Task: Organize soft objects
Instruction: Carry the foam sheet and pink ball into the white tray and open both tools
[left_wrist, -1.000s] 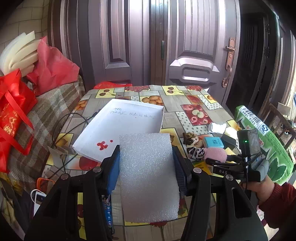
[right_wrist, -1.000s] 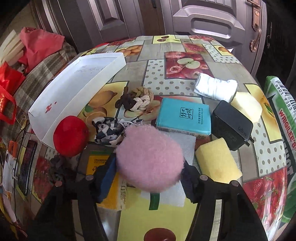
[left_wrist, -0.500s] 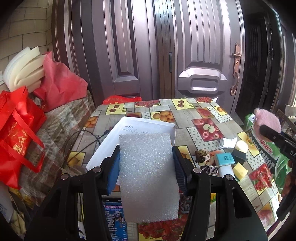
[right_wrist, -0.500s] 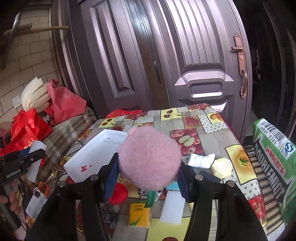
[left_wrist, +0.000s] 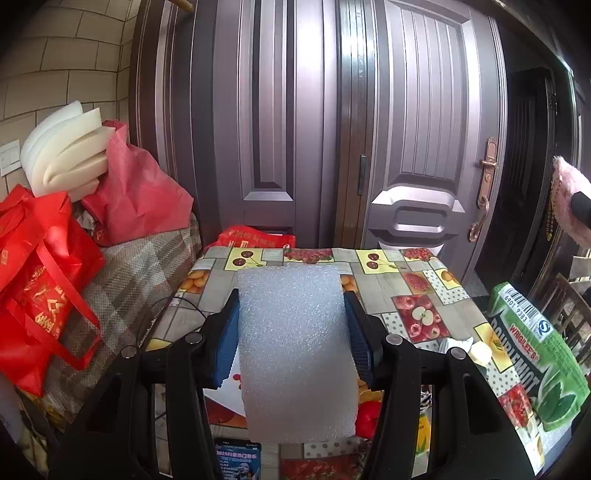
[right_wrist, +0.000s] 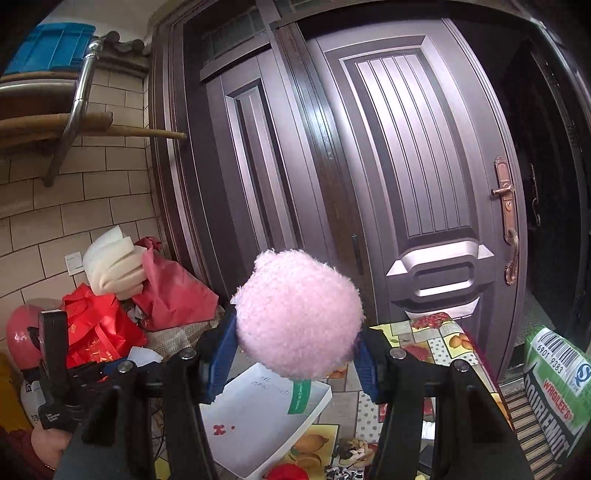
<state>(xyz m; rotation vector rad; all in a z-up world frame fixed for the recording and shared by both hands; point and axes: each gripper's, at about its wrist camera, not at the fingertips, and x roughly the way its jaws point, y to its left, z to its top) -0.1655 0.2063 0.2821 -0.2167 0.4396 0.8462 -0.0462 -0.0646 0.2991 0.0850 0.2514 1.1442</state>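
My left gripper (left_wrist: 291, 339) is shut on a white foam sheet (left_wrist: 295, 350) and holds it high above the fruit-print table (left_wrist: 417, 291). My right gripper (right_wrist: 295, 343) is shut on a pink fluffy ball (right_wrist: 299, 314), also raised high; the ball shows at the right edge of the left wrist view (left_wrist: 570, 199). The white open box (right_wrist: 258, 417) lies on the table below the right gripper. A red soft ball (right_wrist: 286, 472) and a braided fabric piece (right_wrist: 351, 448) lie beside the box.
A dark double door (right_wrist: 406, 184) stands behind the table. Red bags (left_wrist: 40, 280) and white foam pads (left_wrist: 66, 155) pile on a checked seat at the left. A green Doublemint bag (left_wrist: 535, 365) hangs at the table's right edge.
Both grippers have risen and tilted up with their objects still held. The table and box have dropped low in both views, and the door now fills them.
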